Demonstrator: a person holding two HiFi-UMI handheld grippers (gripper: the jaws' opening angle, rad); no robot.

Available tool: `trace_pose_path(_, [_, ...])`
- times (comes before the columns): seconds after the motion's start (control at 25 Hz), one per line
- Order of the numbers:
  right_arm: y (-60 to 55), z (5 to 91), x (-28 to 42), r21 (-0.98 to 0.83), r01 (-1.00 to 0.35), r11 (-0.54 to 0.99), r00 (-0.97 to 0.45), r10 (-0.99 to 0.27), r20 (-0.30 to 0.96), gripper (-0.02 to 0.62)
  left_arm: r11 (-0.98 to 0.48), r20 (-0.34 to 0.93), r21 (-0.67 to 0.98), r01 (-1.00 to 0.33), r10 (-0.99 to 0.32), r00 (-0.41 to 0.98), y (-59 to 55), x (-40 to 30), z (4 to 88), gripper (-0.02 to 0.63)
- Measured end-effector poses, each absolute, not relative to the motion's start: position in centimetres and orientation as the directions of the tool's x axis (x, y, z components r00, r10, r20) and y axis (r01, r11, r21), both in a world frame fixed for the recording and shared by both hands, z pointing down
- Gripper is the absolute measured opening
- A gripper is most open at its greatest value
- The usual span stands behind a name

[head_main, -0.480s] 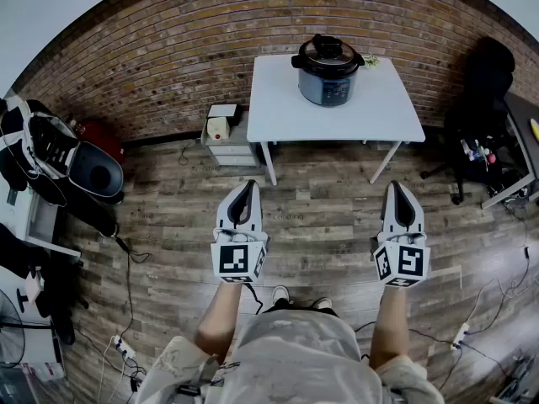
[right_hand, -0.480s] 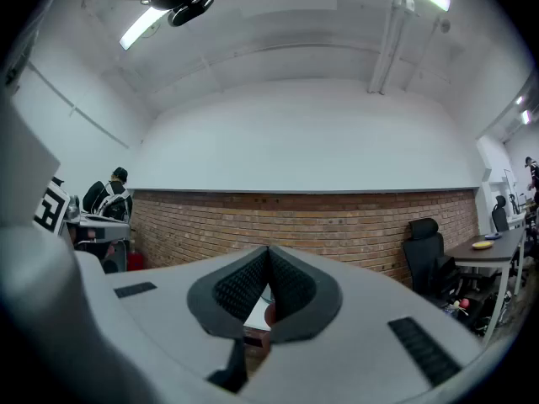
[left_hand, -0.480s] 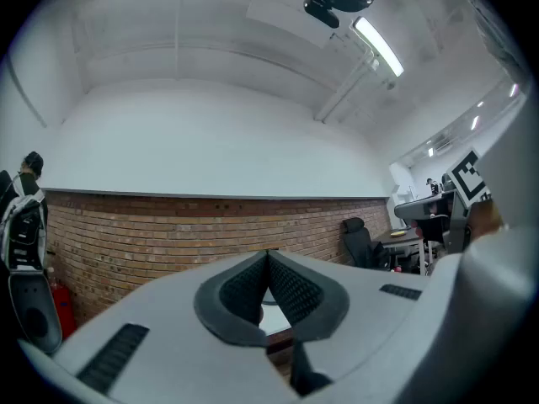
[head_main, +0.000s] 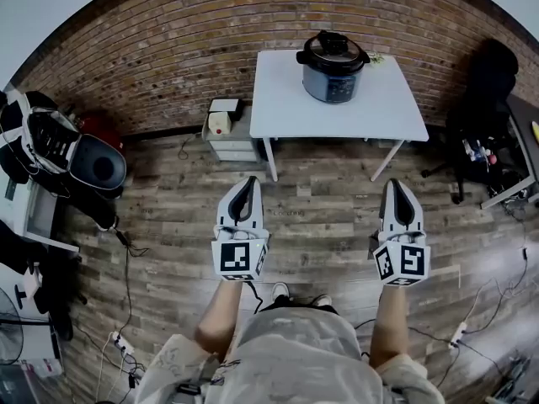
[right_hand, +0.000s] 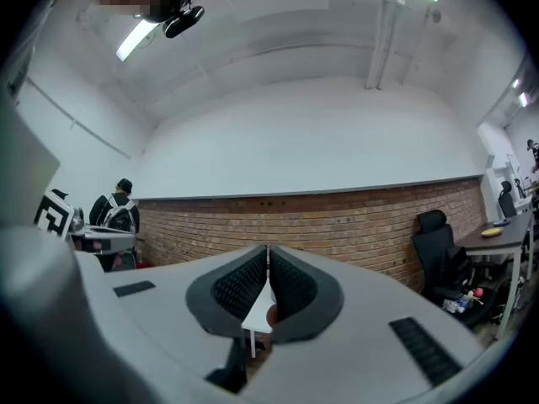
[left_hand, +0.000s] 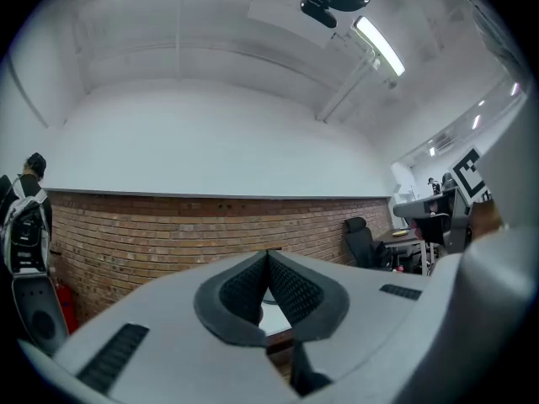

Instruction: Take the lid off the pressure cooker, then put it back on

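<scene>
Two clenched and empty, left gripper, right gripper, well apart from pressure cooker

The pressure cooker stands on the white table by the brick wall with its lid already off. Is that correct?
No. The head view shows the lid on the pressure cooker, not off. The rest holds: it stands on the white table by the brick wall.
</scene>
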State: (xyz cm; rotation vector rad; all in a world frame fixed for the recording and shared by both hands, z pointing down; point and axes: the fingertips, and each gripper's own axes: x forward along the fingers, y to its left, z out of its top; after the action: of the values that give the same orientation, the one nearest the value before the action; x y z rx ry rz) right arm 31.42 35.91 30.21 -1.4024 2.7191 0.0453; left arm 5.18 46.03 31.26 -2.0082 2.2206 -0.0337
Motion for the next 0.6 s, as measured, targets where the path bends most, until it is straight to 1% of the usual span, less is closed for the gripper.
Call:
trace_pose_path(0.32, [36.3,30.7,29.6,0.026,-0.813,0.581,-0.582,-0.811,-0.055,0.024,0.112,-0.067,-0.110,-0.988,-0.992,-0.105,46.6,3.7,32.1,0.015])
trace_pose_path(0.36, [36.2,30.7,29.4,0.020,-0.812,0.584,-0.584,-0.810,-0.057,0.043,0.114,-0.067,-0.111,-0.987,-0.992,-0.107,46.6,3.5,32.1,0.017])
trace_pose_path(0.44, [36.2,30.9,28.8,0.001,-0.807,0.591,-0.590,-0.806,-0.060,0.124,0.122,-0.066,-0.111,-0.986,-0.991,-0.115,46.5,2.8,32.2,0.027])
trace_pose_path(0.52, [36.4,31.0,28.1,0.000,-0.808,0.589,-0.588,-0.807,-0.059,0.176,0.123,-0.063,-0.112,-0.986,-0.991,-0.117,46.4,2.1,32.4,0.123])
trace_pose_path(0.56, [36.4,31.2,27.7,0.010,-0.811,0.585,-0.585,-0.809,-0.055,0.194,0.123,-0.060,-0.114,-0.986,-0.991,-0.117,46.4,1.6,32.5,0.155])
trace_pose_path(0.6, [36.5,31.3,27.3,0.022,-0.813,0.581,-0.581,-0.812,-0.049,0.196,0.124,-0.057,-0.115,-0.986,-0.991,-0.118,46.5,1.2,32.7,0.171])
